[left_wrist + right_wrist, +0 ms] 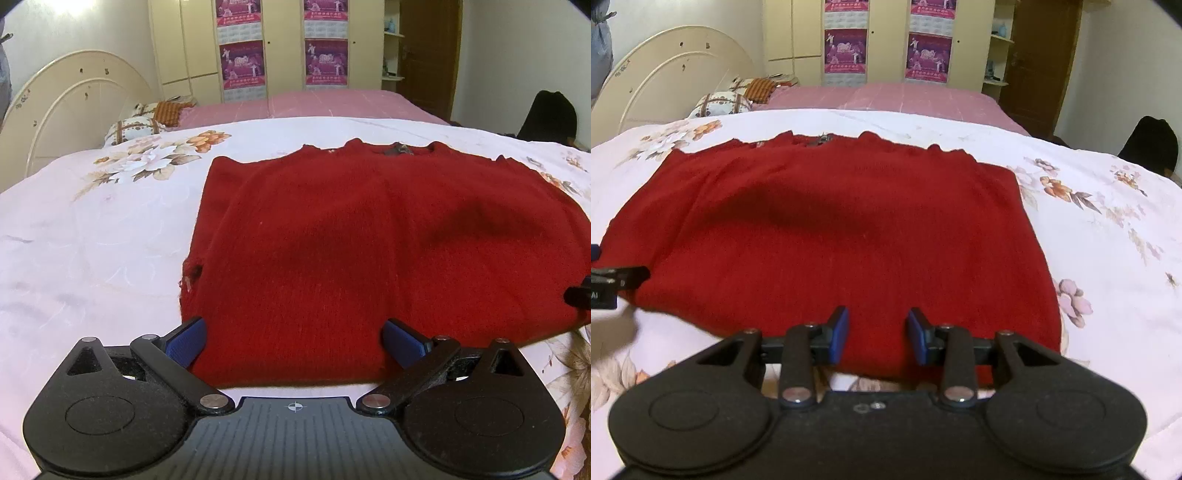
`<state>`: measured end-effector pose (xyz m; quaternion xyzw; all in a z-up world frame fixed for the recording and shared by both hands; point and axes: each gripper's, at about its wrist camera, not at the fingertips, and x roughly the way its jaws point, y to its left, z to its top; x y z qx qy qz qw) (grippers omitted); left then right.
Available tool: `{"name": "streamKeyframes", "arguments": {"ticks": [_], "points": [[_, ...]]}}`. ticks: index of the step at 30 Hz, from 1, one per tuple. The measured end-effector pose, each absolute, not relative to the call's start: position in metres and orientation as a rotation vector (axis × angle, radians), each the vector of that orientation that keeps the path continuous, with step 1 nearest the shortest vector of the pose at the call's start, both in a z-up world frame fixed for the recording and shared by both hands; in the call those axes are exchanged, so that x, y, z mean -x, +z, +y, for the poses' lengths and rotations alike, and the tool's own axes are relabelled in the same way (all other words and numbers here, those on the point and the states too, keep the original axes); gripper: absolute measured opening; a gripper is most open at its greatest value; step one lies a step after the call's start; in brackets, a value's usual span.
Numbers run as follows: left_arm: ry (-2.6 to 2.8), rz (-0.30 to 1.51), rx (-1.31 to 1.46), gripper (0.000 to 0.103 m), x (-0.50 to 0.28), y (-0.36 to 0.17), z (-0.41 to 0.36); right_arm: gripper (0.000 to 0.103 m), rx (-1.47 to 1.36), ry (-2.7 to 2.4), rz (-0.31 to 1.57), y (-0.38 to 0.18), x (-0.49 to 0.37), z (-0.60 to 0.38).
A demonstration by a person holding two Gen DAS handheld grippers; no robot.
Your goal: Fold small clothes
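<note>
red sweater [369,240] lies flat on the floral quilt [92,240], folded to a rough rectangle w/ sleeves tucked in, collar edge at the far side, hem nearest the cameras. small dark label shows at the collar [399,149].

left gripper [293,341] sits over the sweater's near hem, toward its left corner. jaws spread wide, blue pads [186,343] standing apart w/ sweater fabric showing between them; the pads aren't pressing on it, nothing held. in the right wrist view the left gripper's tip [618,280] pokes in at the sweater's left edge, just above the knit.

right gripper [877,338] hangs over the sweater's near hem, toward its right side. jaws partly open, narrower than the left's, blue pads [838,336] apart w/ red knit visible in the gap. the pads look clear of the fabric, no pinch seen; whether the tips touch the cloth can't be told. in the left wrist view its tip [580,295] shows at the sweater's right edge.

two dark shadows fall across the sweater's middle.

beyond the sweater's collar: pink bedsheet [314,105], pillows [133,127] off to the far left by a cream headboard [74,103], wardrobe [280,44] w/ purple posters behind. far right of the sweater, a brown door [430,55] and a black bag-like shape [550,114], too dark to id.
</note>
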<state>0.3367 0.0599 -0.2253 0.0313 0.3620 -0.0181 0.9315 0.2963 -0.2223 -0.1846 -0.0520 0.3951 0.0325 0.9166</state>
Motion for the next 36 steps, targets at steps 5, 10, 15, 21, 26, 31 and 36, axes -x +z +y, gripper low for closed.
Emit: {"name": "streamKeyframes", "arguments": {"ticks": [5, 10, 15, 21, 26, 31, 36], "points": [[-0.019, 0.76, -0.024, 0.101, -0.337, -0.215, 0.059, 0.04, 0.062, 0.067, 0.818, -0.174, -0.295, -0.222], [-0.032, 0.776, 0.039, 0.101, -0.332, -0.204, 0.06, 0.045, 0.026, 0.095, 0.775, -0.161, -0.289, -0.214], [-0.03, 0.804, 0.086, 0.101, -0.332, -0.2, 0.063, 0.056, 0.017, 0.113, 0.735, -0.148, -0.292, -0.205], [-0.019, 0.846, 0.113, 0.101, -0.335, -0.206, 0.064, 0.059, 0.02, 0.119, 0.754, -0.155, -0.299, -0.197], [0.002, 0.842, 0.175, 0.101, -0.338, -0.204, 0.066, 0.059, 0.023, 0.117, 0.772, -0.162, -0.3, -0.197], [-0.021, 0.778, 0.176, 0.101, -0.353, -0.189, 0.057, 0.054, 0.034, 0.114, 0.73, -0.155, -0.307, -0.196], [-0.046, 0.726, 0.161, 0.101, -0.387, -0.177, 0.044, 0.039, 0.015, 0.102, 0.7, -0.149, -0.334, -0.195]]}}
